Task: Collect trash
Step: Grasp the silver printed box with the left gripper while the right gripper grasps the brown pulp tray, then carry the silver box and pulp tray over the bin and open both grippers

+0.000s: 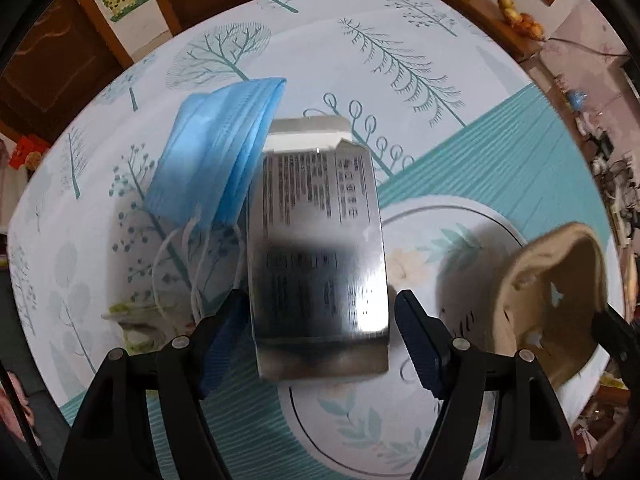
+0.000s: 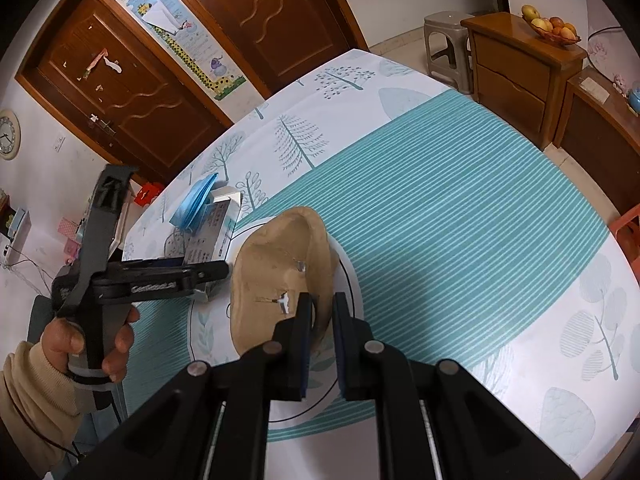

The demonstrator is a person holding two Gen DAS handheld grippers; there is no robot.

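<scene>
A patterned cloth covers the desk (image 2: 460, 216); doors (image 2: 280, 12) behind. Left tool (image 1: 320, 320) released astride the box (image 1: 316, 248) beside the mask (image 1: 212, 152). Right tool (image 2: 322, 308) grasps the tan tray (image 2: 280, 264).

A blue face mask (image 1: 216, 152) lies at ten o'clock of a silvery box (image 1: 316, 248) with dark print; the bench cloth (image 2: 460, 216) shows teal stripes and tree drawings; the bag (image 2: 280, 276) is tan

mask (image 1: 212, 152) left of box (image 1: 316, 240), on table (image 1: 460, 168)
</scene>
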